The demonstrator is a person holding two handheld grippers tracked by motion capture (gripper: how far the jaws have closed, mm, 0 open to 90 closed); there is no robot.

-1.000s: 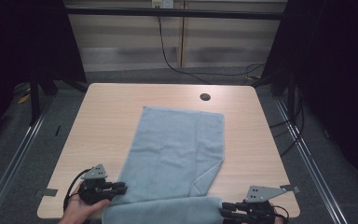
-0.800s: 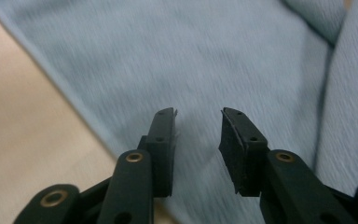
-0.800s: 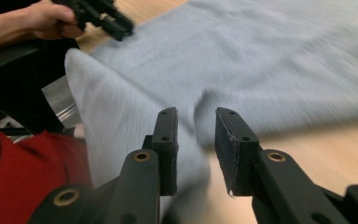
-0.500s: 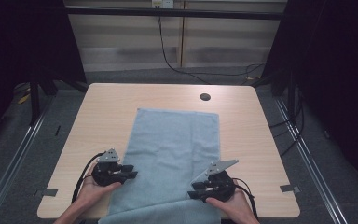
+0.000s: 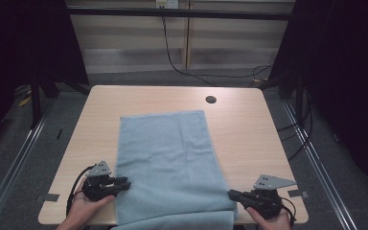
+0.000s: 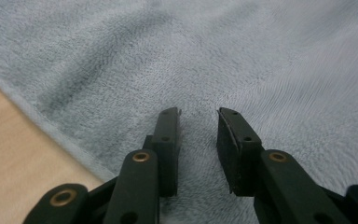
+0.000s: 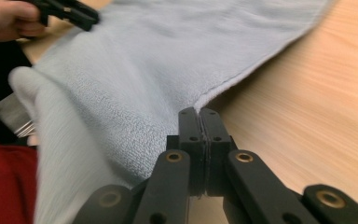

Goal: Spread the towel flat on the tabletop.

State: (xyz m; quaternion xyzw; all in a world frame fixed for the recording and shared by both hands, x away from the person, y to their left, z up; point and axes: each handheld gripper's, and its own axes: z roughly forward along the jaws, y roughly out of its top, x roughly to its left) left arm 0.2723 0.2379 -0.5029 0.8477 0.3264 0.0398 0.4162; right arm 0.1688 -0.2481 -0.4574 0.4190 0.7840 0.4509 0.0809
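Pale wood tabletop (image 5: 249,129) carries the work. Left claw (image 6: 198,116) has just been closing, its jaws apart above the light blue towel (image 5: 167,158), nothing pinched between them. Right claw (image 7: 199,114) has its jaws together at the towel's right hem, over bare wood. Between both claws the towel lies flat, its near end hanging over the tabletop's near edge.

Both hands sit low at the near edge — the left hand (image 5: 84,206) holds the left gripper (image 5: 120,183) pointing level toward the right, its fingers (image 6: 168,140) parted by a small gap after just closing a little. The right gripper (image 5: 231,194) points left — its fingers (image 7: 189,140) pressed flat together.
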